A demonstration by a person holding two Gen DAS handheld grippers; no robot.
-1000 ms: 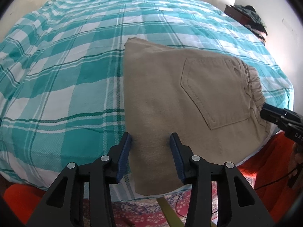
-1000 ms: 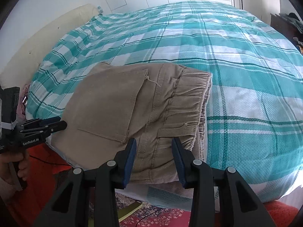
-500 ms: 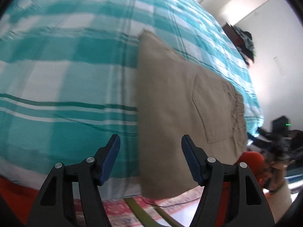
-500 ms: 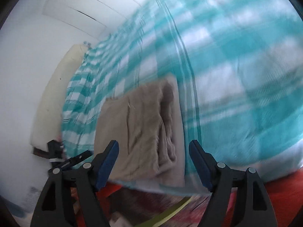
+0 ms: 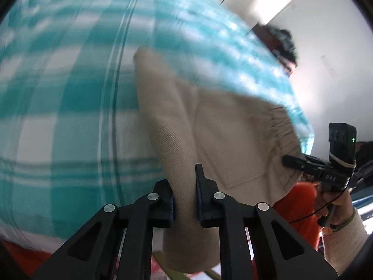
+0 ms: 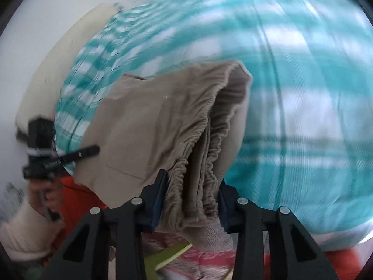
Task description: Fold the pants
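Note:
The folded beige pants (image 5: 223,128) lie at the near edge of the bed. In the left wrist view my left gripper (image 5: 185,200) is shut on the pants' folded near left edge, with fabric pinched between its jaws. In the right wrist view my right gripper (image 6: 191,200) is shut on the bunched elastic waistband (image 6: 205,144) of the pants (image 6: 149,121). The right gripper also shows in the left wrist view (image 5: 296,161), and the left gripper shows in the right wrist view (image 6: 86,151). Both views are motion-blurred.
The bed is covered by a teal and white checked sheet (image 5: 70,93) that also fills the right wrist view (image 6: 303,93). A dark dresser with clothes (image 5: 279,44) stands at the far right. A cream headboard (image 6: 58,65) is at the left. A patterned rug (image 6: 193,256) lies below.
Both grippers were open a moment ago; they have moved in onto the pants' near edge and closed, left on the folded edge, right on the waistband. The fabric now bunches and lifts.

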